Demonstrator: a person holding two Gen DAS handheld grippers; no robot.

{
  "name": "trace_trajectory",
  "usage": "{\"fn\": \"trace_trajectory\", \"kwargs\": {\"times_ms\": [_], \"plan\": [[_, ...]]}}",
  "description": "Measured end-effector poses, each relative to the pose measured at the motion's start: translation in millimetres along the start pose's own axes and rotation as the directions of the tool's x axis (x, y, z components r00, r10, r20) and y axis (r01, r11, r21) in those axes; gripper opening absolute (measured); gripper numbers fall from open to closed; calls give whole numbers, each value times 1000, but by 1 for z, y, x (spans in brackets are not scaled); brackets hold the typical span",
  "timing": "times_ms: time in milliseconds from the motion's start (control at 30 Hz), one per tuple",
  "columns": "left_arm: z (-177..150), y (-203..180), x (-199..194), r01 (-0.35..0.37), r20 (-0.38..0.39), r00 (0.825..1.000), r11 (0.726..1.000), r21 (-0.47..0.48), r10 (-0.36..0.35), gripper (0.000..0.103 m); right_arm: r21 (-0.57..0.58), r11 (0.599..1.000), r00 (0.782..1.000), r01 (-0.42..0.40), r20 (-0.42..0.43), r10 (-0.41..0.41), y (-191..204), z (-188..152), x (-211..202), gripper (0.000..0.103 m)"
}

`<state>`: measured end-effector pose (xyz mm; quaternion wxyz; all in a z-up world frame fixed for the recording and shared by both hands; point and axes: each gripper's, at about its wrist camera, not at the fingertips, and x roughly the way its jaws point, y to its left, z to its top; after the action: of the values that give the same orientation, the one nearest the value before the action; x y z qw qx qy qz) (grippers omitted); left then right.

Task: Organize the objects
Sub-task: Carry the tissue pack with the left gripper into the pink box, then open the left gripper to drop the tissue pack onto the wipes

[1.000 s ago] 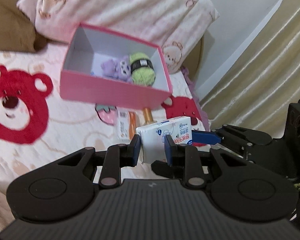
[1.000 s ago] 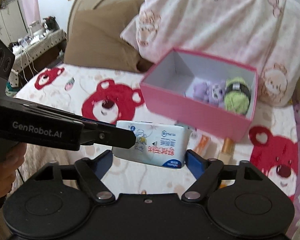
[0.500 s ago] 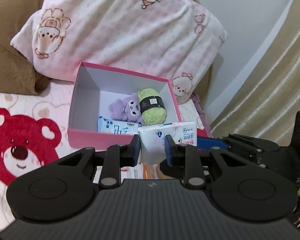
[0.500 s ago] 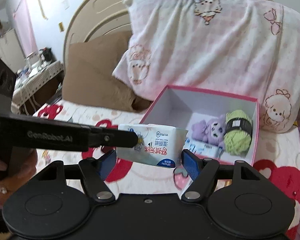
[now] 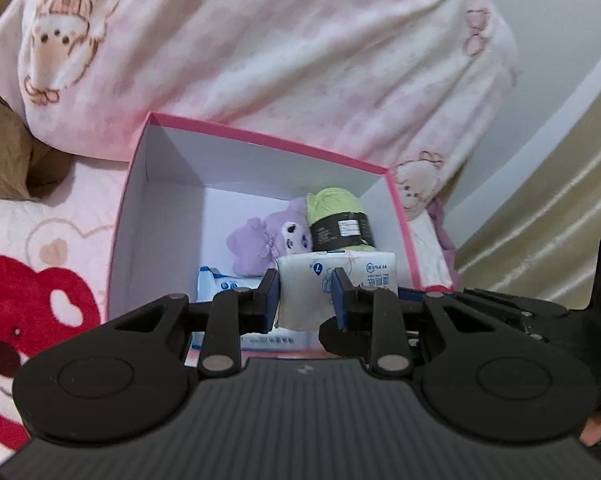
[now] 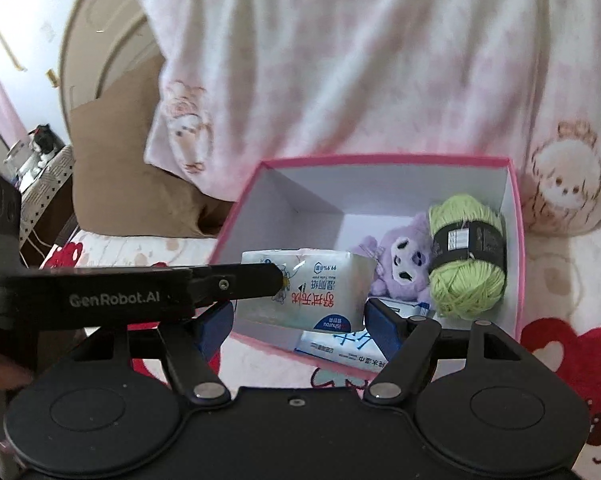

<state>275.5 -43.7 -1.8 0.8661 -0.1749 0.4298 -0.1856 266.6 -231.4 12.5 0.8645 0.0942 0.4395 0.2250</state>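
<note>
My left gripper (image 5: 305, 297) is shut on a white wet-wipes pack (image 5: 324, 280) and holds it over the open pink box (image 5: 260, 142). The pack also shows in the right wrist view (image 6: 316, 288), pinched by the left gripper's finger (image 6: 236, 280). My right gripper (image 6: 298, 320) is open just below the pack, its pads apart from it. Inside the box (image 6: 380, 160) lie a purple plush toy (image 6: 400, 260), a green yarn ball (image 6: 466, 256) and a flat blue-and-white packet (image 6: 340, 346).
A pink bear-print pillow (image 6: 360, 60) leans behind the box, with a brown pillow (image 6: 112, 152) to its left. The box stands on a bedspread with red bear prints (image 5: 24, 320). A beige curtain (image 5: 560, 220) hangs at the right.
Both grippers have moved forward to the box; the wipes pack has gone from in front of the box to above its inside. The left grip stays shut on it.
</note>
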Motion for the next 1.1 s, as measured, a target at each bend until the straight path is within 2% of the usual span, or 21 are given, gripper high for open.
{"fn": "trace_trajectory", "kwargs": {"times_ms": [367,633,800,933,1033,1100], "plan": [[-2,26,63,-4,-34,999,999,-40,2,25,55,998,999,4,-41,-1,-35,-3,53,78],[-11,37,99,-13,-93,996,998,-57,8,25,84,996,995,30,-98,-22,-54,-12,81,77],[-14,40,109,-31,-92,995,998,-55,26,25,109,991,991,84,-114,-72,-62,-16,94,61],[-17,39,113,-71,-67,995,997,-36,68,25,124,988,990,90,-124,-74,-67,-18,101,60],[-18,35,112,-99,-50,994,995,4,99,34,82,986,985,142,-112,-132,-65,-19,101,60],[-18,30,108,-115,-49,992,993,34,117,48,64,985,982,158,-115,-150,-63,-20,98,60]]}}
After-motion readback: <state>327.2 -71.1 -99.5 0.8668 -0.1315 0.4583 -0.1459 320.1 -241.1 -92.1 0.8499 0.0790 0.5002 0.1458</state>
